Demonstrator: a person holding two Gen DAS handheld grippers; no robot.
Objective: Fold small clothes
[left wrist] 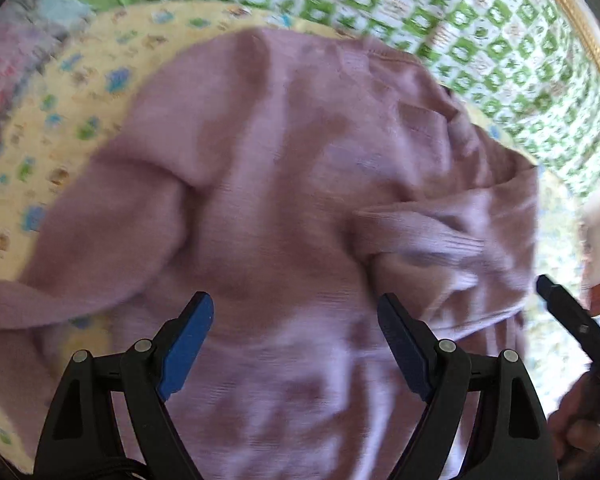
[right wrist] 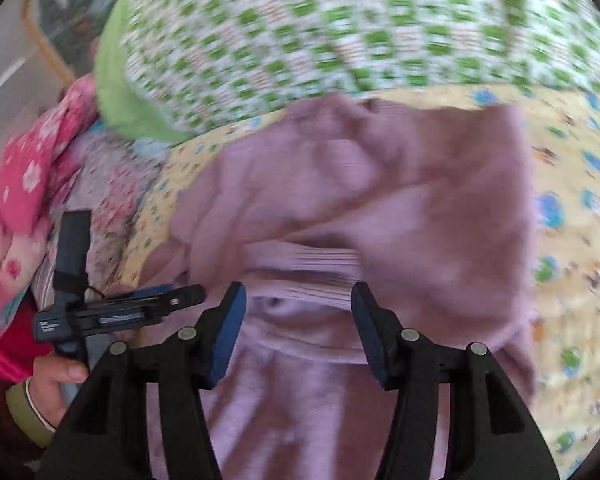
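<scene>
A green-and-white checked quilt [left wrist: 440,12] fills the far side of the bed, its plain green edge [right wrist: 116,92] showing at one end in the right wrist view. Nearer lies a yellow sheet [left wrist: 80,92] printed with small blue and green figures, and on it, covering most of the middle of the bed, is the mauve knitted sweater [left wrist: 268,184]. The sweater is spread roughly flat but creased. One sleeve [left wrist: 100,220] trails toward the left side of the left wrist view, and the other sleeve, with its ribbed cuff [left wrist: 432,240], is folded in across the body. In the right wrist view that ribbed cuff [right wrist: 304,268] lies just ahead of the fingers.

Beyond the yellow sheet's edge a heap of pink flowered clothes [right wrist: 32,176] is piled at the side of the bed.

The left gripper [left wrist: 296,312] hangs over the lower body of the sweater with its blue-padded fingers [left wrist: 188,344] spread wide and nothing between them. The right gripper [right wrist: 298,300] stands partly open over the sweater near the cuff, also pinching nothing. Both views are blurred, so whether the fingertips brush the knit cannot be told.

A hand [right wrist: 56,384] in an olive cuff holds the left gripper's handle.
</scene>
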